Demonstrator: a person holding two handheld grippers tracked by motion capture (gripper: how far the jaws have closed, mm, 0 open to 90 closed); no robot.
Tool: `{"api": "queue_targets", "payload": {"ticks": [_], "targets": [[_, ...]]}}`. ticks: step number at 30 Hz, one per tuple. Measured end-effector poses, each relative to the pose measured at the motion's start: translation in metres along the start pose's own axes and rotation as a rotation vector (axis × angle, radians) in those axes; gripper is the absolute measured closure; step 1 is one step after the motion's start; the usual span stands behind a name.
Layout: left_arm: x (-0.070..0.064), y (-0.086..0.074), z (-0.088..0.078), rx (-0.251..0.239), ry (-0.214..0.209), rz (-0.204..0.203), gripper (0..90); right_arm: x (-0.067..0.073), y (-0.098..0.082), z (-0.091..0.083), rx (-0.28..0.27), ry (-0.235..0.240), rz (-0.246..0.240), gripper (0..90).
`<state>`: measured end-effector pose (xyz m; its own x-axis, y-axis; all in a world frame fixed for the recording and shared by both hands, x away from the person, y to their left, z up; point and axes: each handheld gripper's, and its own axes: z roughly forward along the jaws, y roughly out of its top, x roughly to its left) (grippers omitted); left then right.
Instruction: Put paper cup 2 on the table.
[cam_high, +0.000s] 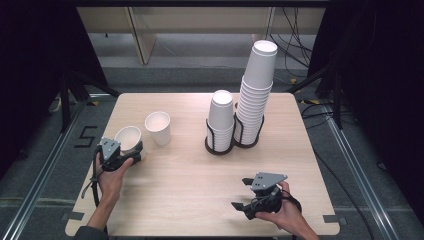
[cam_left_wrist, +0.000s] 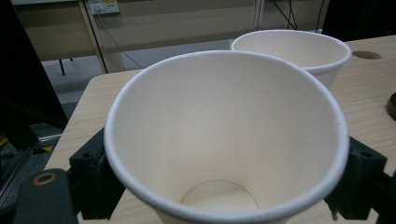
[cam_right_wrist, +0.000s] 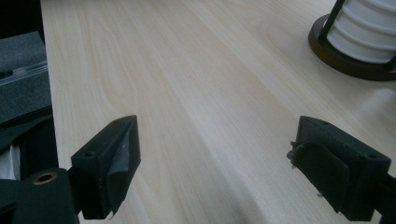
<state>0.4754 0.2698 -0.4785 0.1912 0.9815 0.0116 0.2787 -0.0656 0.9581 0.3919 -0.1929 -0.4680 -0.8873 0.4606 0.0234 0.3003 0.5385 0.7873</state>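
Left claw (cam_high: 131, 151) clamped on tilted cup (cam_left_wrist: 224, 140); right claw (cam_right_wrist: 212, 158) spread, empty. Could knock second cup (cam_left_wrist: 299, 49) just beyond, or crush thin wall.

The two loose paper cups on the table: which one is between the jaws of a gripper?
The nearer cup, tilted, sits between the left gripper jaws; the other cup stands upright, free.
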Motion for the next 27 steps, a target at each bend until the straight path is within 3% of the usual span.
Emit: {"api": "queue_targets", "payload": {"ticks": [3, 6, 15, 27], "targets": [[0.004, 0.000, 0.005, -0.001, -0.009, -0.027, 14.5, 0.000, 0.000, 0.000, 0.002, -0.002, -0.003, 15.9], [0.005, 0.003, 0.009, 0.016, -0.001, -0.010, 13.9, 0.000, 0.000, -0.001, 0.000, -0.001, -0.004, 15.9], [0.008, 0.005, 0.022, 0.014, 0.004, -0.044, 13.3, 0.000, 0.000, 0.000, 0.004, -0.001, -0.008, 15.9], [0.006, 0.001, 0.033, 0.026, 0.001, -0.032, 12.2, 0.002, 0.000, 0.000, 0.010, 0.008, -0.016, 16.0]]}}
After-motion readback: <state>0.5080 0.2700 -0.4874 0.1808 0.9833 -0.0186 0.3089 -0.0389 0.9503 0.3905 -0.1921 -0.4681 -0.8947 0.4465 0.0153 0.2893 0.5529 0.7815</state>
